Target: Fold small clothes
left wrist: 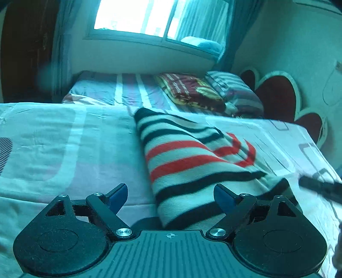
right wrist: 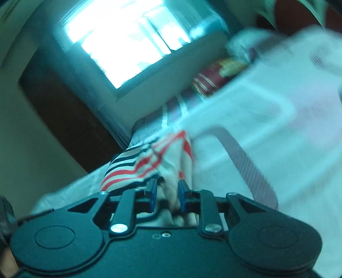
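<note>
A small striped garment [left wrist: 192, 158], white with black and red bands, lies on the bed sheet [left wrist: 74, 139] in the left wrist view, running from the middle toward the near right. My left gripper [left wrist: 170, 197] is open and empty, low over the garment's near end. In the tilted, blurred right wrist view my right gripper [right wrist: 167, 195] is shut on a bunched edge of the same garment [right wrist: 149, 162], with cloth pinched between the blue pads. A dark blurred part of the right gripper [left wrist: 320, 188] shows at the right edge of the left wrist view.
A folded red and yellow blanket [left wrist: 188, 89] and a striped pillow [left wrist: 237, 92] lie on the far bed. A red heart-shaped headboard [left wrist: 280, 96] stands at right. A window [left wrist: 149, 17] is behind. A dark wardrobe [left wrist: 23, 49] is at left.
</note>
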The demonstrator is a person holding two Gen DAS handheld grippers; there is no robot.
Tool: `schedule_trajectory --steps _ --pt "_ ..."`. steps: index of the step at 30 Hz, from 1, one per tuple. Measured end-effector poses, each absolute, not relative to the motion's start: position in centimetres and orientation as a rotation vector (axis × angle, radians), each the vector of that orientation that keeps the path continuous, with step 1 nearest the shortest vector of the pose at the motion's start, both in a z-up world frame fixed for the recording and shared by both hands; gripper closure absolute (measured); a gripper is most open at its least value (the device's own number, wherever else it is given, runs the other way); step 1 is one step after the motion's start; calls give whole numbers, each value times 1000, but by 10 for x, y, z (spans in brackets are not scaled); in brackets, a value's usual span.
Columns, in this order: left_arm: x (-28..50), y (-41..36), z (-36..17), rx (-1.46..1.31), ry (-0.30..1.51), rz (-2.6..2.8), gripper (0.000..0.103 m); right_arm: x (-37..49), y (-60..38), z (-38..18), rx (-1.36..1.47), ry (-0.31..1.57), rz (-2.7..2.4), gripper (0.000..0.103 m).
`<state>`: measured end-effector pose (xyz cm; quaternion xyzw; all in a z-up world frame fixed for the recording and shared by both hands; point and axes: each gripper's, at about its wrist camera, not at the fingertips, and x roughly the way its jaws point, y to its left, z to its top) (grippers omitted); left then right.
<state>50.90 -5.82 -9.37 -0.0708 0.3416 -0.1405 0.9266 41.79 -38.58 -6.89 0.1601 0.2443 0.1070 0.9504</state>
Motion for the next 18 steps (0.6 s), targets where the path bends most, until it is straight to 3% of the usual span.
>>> schedule_trajectory --steps 4,6,8,15,16,18 --pt "505 -80 -103 -57 707 -287 15 437 -346 -69 5 541 263 103" --pt "502 -82 -110 -26 730 -272 14 448 -346 -93 -94 644 193 102" --pt "498 -83 -116 2 738 -261 12 448 -355 -107 -20 646 195 103" --pt "494 -68 -98 -38 671 -266 12 443 -349 -80 -24 603 206 102" --pt "499 -67 -95 -38 666 -270 12 443 -348 -75 -30 585 211 96" --pt "513 -66 -93 -55 677 -261 12 454 -344 -70 -30 570 219 94"
